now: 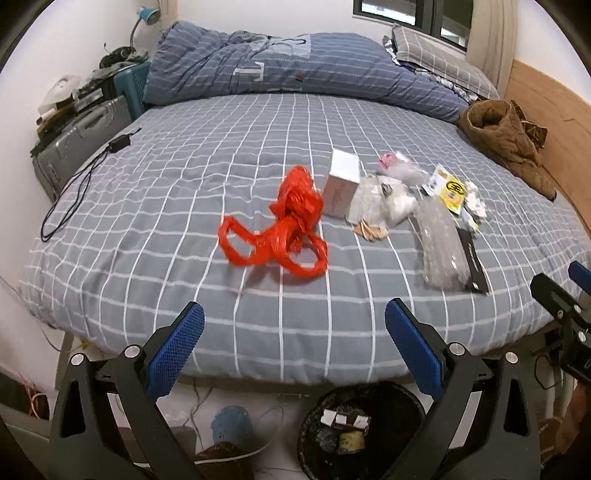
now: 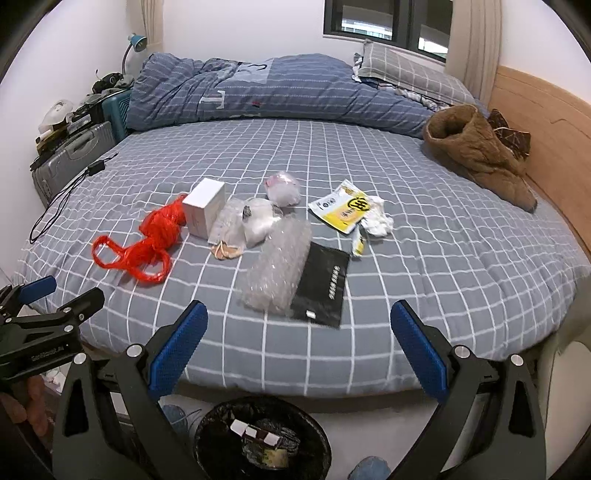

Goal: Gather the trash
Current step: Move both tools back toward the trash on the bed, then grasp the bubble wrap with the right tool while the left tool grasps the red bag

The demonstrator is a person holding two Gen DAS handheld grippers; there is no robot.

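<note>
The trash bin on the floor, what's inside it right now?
The trash bin has a black liner and already holds some rubbish: small white and dark box-like pieces on top and a yellowish scrap below. Anything deeper is hidden by that top layer and the dark liner.

Even, soft indoor light, no harsh shadows; the far window (image 2: pixel 388 22) is dark. Strong fisheye bending and black corners (both views); slight motion blur throughout.

Both the left gripper (image 1: pixel 294 343) and the right gripper (image 2: pixel 298 345) have black frames, silver screws and blue, textured finger pads (image 2: pixel 177 349).
</note>
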